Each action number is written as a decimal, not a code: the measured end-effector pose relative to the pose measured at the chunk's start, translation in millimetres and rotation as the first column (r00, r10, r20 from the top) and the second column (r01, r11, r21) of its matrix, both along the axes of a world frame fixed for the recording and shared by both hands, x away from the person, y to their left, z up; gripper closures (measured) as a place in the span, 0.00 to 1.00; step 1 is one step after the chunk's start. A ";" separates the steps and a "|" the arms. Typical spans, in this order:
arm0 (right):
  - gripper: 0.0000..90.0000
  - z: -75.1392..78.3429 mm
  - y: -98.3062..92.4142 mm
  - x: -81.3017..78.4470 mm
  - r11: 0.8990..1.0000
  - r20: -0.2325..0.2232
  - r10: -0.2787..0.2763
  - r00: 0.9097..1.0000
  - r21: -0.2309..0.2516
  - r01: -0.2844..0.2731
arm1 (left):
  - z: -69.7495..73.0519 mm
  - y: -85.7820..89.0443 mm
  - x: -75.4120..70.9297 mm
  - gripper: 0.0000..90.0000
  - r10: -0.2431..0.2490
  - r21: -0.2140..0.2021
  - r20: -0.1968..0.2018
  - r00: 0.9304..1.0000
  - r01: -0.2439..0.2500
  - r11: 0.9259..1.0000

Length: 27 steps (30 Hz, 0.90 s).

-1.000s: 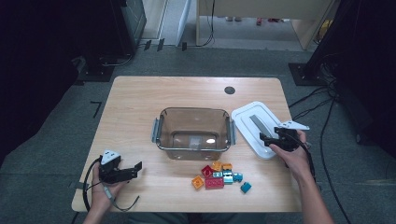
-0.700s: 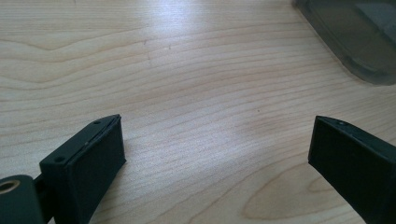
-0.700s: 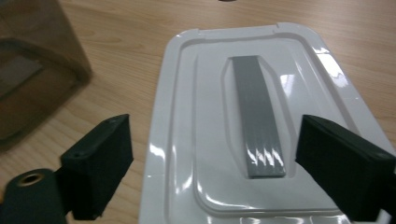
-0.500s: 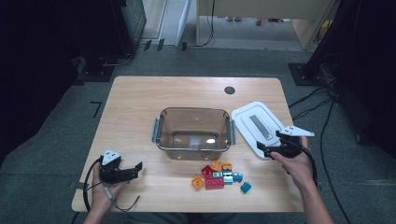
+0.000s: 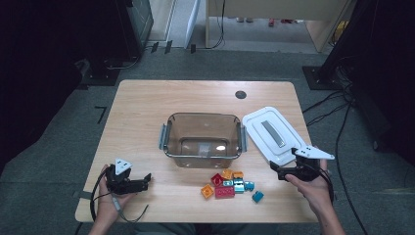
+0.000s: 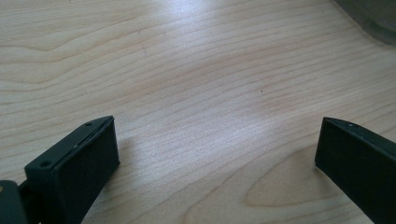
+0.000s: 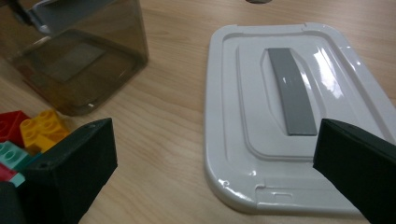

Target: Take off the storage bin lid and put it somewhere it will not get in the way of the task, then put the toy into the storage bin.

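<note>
Now, line by line:

Step in hand: likely picking bricks [image 5: 229,184] off the tabletop [image 5: 142,112] for the container [image 5: 203,139]; lid [image 5: 271,133] already off, lying flat just right of it.
Right claw [image 5: 275,171]: spread wide after just opening, nothing between the jaws; low over the tabletop beside the lid's near corner, aimed toward the brick pile.
Left claw [image 5: 146,179]: spread, empty, resting near the front left edge, well apart from the bricks.
Doing it well: approach one outlying brick, such as the teal one [image 5: 257,196], square to its flat sides; avoid pinching across studs.
Bricks: hard glossy plastic, studded tops, red, yellow, orange, teal; clustered just in front of the container.
Container: smoky see-through plastic, rounded corners, grey side latches, empty.
Lid: smooth white, glossy, grey strip [image 7: 289,91] down the middle.
Tabletop: pale wood grain, matt.
</note>
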State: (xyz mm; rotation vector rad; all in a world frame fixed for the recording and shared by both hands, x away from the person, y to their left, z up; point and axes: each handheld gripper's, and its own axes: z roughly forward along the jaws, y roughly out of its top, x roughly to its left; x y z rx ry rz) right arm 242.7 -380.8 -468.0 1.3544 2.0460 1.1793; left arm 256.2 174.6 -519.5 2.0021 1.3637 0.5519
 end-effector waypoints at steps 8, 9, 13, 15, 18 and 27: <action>0.00 -2.7 5.9 -24.3 1.000 -0.007 -0.002 1.000 0.000 0.002 | -0.3 -1.8 0.0 0.00 0.000 0.021 0.001 1.000 0.000 1.000; 0.00 -4.0 7.2 -26.9 1.000 -0.009 -0.001 1.000 -0.004 0.001 | -0.3 -1.8 0.0 0.00 0.000 0.021 0.001 1.000 0.000 1.000; 0.00 -9.6 14.3 -39.0 1.000 -0.017 0.001 1.000 -0.003 -0.001 | -0.3 -1.8 -0.1 0.00 0.001 0.020 0.001 1.000 -0.001 1.000; 0.00 -12.7 16.8 -44.5 1.000 -0.021 -0.001 1.000 0.003 0.001 | -0.3 -1.8 -0.1 0.00 0.001 0.020 0.000 1.000 -0.001 1.000; 0.00 -16.9 19.8 -51.8 1.000 -0.027 -0.003 1.000 0.008 0.003 | -0.3 -1.8 -0.2 0.00 0.002 0.020 0.001 1.000 -0.002 1.000; 0.03 -23.6 26.7 -73.0 1.000 -0.028 0.000 1.000 0.027 0.001 | -0.3 -1.7 -0.4 0.00 0.002 0.020 0.000 1.000 -0.002 1.000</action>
